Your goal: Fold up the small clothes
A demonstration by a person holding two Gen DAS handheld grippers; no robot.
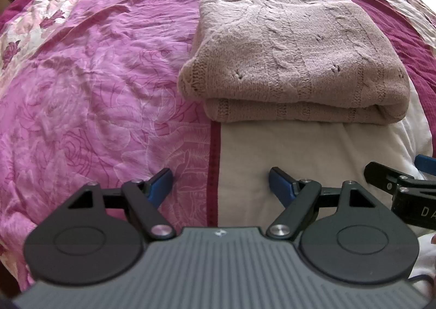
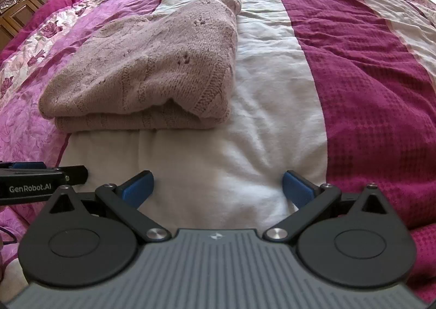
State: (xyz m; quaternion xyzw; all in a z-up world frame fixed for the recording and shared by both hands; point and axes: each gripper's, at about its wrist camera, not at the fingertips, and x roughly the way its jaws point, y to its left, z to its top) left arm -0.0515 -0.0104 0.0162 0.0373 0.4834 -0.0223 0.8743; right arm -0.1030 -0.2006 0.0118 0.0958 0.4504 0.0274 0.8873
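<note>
Left tongs and right tongs side by side, blue fingers spread wide, empty.

A folded knit sweater, dusty pink, lies on the bed cover, straddling the seam between the pink floral panel and the white stripe. Its doubled folded edge faces the camera. The left claw stands with jaws wide apart and nothing between them, near the sweater but clear of it. Part of the right claw shows at the right edge, close beside the left.
</note>
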